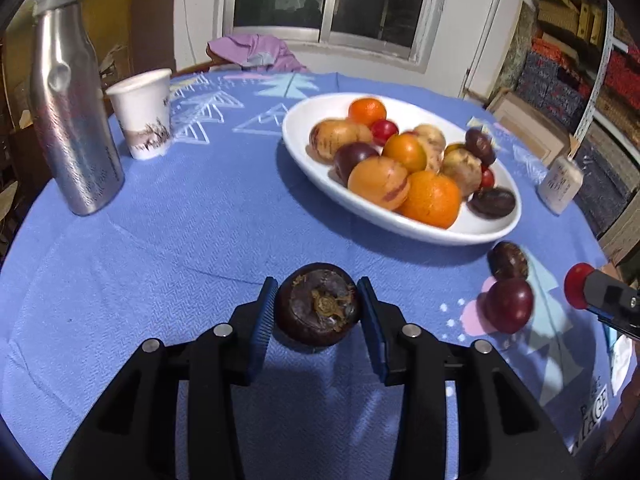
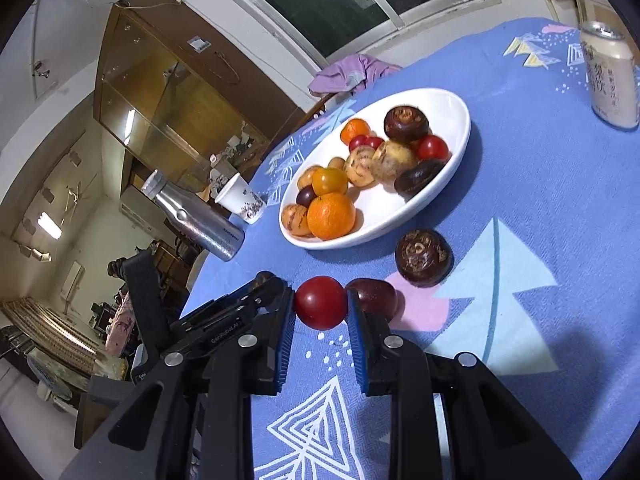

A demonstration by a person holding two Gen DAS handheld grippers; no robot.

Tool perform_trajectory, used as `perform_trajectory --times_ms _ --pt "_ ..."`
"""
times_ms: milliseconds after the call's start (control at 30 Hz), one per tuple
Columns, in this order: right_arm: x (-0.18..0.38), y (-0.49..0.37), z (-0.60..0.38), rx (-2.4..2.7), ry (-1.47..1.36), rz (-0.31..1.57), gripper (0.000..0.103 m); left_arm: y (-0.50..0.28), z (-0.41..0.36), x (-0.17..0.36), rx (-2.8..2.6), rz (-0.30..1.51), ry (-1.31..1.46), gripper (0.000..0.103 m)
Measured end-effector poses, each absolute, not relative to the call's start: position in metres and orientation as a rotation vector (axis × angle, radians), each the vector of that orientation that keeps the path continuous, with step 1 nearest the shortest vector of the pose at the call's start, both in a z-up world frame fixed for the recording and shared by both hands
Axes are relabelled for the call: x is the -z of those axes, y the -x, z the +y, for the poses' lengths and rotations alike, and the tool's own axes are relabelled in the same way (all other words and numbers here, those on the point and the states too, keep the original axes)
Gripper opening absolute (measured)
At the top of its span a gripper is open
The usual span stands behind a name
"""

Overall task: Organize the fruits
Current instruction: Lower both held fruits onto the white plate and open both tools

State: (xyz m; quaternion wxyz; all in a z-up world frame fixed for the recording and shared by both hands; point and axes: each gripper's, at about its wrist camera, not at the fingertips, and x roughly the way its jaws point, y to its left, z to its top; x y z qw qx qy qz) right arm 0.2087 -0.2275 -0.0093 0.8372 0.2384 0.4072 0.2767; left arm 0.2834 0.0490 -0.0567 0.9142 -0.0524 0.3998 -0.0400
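My left gripper is shut on a dark brown mangosteen, its blue pads pressed against both sides just above the blue cloth. My right gripper is shut on a small red fruit, also seen as the red fruit at the right edge of the left wrist view. A white oval plate holds several fruits: oranges, brown-striped ones, red ones and dark mangosteens. On the cloth near the plate lie a loose mangosteen and a dark red plum.
A dented metal bottle and a paper cup stand at the table's left. A cream drink can stands far right. Purple cloth drapes a chair behind the round table.
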Motion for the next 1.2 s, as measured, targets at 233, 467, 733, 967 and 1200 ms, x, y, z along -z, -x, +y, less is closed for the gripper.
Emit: perform_trajectory --times_ms 233,467,733,967,1200 --pt "-0.054 -0.203 -0.246 -0.498 -0.379 0.648 0.026 -0.273 0.026 -0.027 0.144 0.646 0.101 0.040" --pt "-0.091 -0.247 -0.218 -0.532 -0.230 0.625 0.026 -0.329 -0.002 -0.069 0.132 0.604 0.081 0.040" --pt "-0.026 -0.291 -0.184 -0.524 -0.102 0.800 0.026 -0.412 -0.002 -0.002 0.100 0.758 0.099 0.040" --pt "0.006 -0.304 -0.168 -0.498 -0.047 0.867 0.026 -0.443 -0.009 0.026 0.150 0.812 0.100 0.040" --pt "0.012 -0.302 -0.159 -0.471 -0.004 0.865 0.047 -0.450 -0.009 0.033 0.141 0.816 0.079 0.043"
